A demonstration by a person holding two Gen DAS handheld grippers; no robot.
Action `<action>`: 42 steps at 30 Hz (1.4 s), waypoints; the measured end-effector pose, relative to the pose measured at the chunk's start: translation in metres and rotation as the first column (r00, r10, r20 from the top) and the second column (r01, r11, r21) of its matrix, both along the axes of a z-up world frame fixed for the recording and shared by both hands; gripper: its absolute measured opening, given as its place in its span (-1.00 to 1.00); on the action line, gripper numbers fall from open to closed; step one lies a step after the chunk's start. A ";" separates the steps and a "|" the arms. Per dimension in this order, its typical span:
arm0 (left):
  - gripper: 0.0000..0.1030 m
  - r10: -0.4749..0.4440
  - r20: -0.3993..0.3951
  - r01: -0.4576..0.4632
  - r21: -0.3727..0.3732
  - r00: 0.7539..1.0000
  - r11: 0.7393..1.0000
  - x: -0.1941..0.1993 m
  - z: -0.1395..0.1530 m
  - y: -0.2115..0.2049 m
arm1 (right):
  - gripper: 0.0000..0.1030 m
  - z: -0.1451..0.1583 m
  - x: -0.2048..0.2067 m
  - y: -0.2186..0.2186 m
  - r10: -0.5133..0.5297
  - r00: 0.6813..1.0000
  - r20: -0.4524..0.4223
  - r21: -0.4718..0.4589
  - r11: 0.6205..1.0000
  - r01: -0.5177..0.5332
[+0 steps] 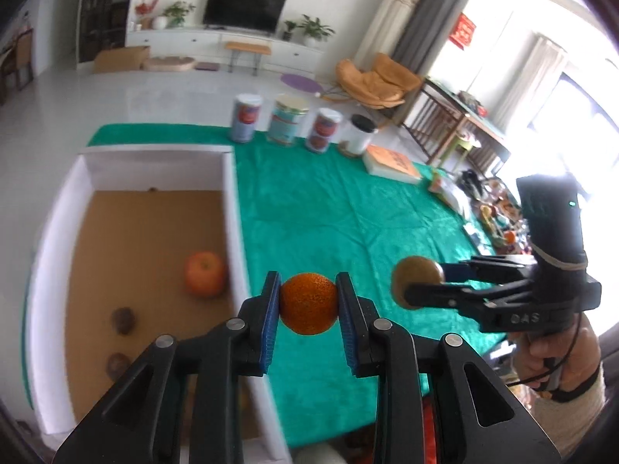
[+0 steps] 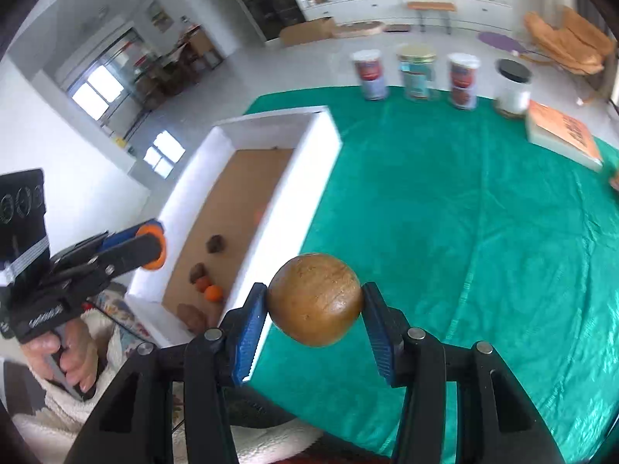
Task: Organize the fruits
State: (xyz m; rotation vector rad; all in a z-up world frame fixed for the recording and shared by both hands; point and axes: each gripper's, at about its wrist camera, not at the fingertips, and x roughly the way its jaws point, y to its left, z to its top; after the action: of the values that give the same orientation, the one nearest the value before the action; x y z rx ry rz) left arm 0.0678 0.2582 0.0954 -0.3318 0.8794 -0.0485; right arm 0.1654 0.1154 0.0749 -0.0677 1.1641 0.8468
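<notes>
My left gripper is shut on a small orange and holds it above the green cloth, just right of the white box. My right gripper is shut on a brown kiwi, also in the air over the cloth; it shows in the left wrist view to the right. The box has a brown floor holding a large orange fruit, two kiwis and small oranges. The left gripper with its orange shows in the right wrist view.
Green cloth covers the table. Several canisters and a white jar stand along the far edge, with an orange book to the right. Clutter lies at the table's right edge.
</notes>
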 end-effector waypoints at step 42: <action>0.64 0.386 0.108 -0.399 0.335 0.916 0.853 -0.069 -0.069 0.032 | 1.00 -0.055 -0.095 0.083 0.028 0.946 0.324 -0.097 0.995 0.004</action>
State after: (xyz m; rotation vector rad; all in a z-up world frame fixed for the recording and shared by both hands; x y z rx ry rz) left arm -0.0014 0.2898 0.0264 -0.1679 0.7512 0.4799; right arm 0.0708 0.1984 0.0196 -0.2849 0.8924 0.7561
